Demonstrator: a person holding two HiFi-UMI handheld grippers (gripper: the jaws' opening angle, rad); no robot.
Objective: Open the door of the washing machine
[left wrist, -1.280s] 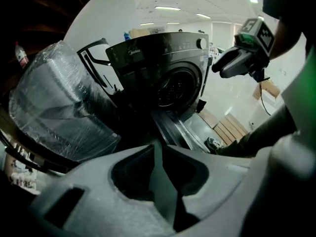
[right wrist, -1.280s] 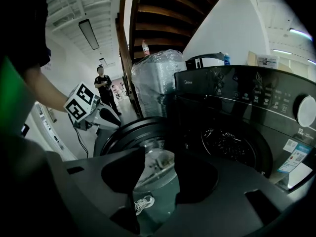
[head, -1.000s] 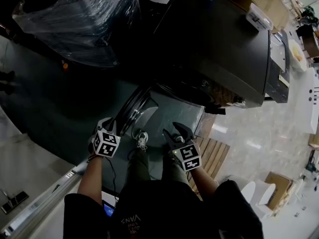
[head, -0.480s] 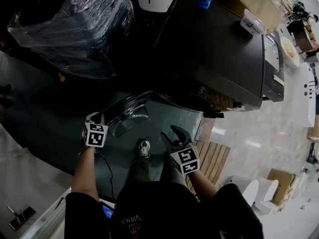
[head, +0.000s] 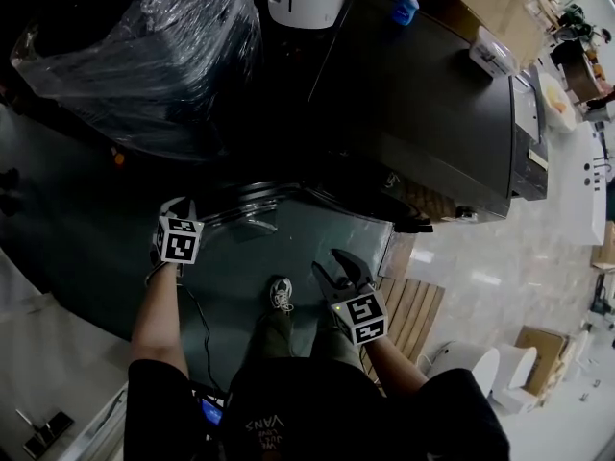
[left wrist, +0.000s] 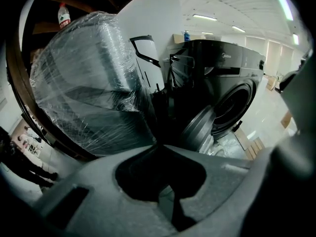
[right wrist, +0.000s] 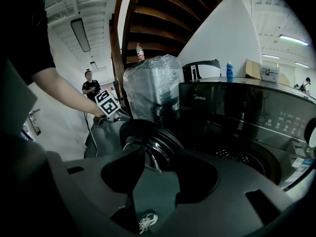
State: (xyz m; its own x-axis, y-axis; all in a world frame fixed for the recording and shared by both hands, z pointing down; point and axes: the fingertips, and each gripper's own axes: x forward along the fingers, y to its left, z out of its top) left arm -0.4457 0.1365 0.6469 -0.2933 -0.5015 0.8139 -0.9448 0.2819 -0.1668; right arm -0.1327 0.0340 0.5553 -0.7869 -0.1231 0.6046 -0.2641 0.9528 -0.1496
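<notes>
- Showing the washing machine (head: 432,104), a dark front-loader, with its door (head: 252,217) hanging swung out to one side and leaving the drum opening (left wrist: 237,105) bare.
- Holding the left hand-held gripper (left wrist: 156,146) just beside the door's outer rim, jaws lying pressed together with nothing between them; not clamping the door, judging by the left gripper view.
- Keeping the right hand-held gripper (head: 336,267) lower down and apart from the door, over the floor, jaws standing wide and empty, with a shoe (head: 281,294) showing beyond them.
- Standing nearby: a bulky film-wrapped item (head: 154,56) beside the machine, and a blue bottle (head: 405,8) sitting on the machine's top.
- Judging the step in hand: finishing the opening, the door already hanging well clear of the machine's front.
- Judging the next move: calling either for nudging the door to its full swing with the closed left tips, or for drawing both hand-held grippers away.
- Needing, for a nudge, a light push near the rim, staying off the glass bowl and guarding against the door drifting shut.
</notes>
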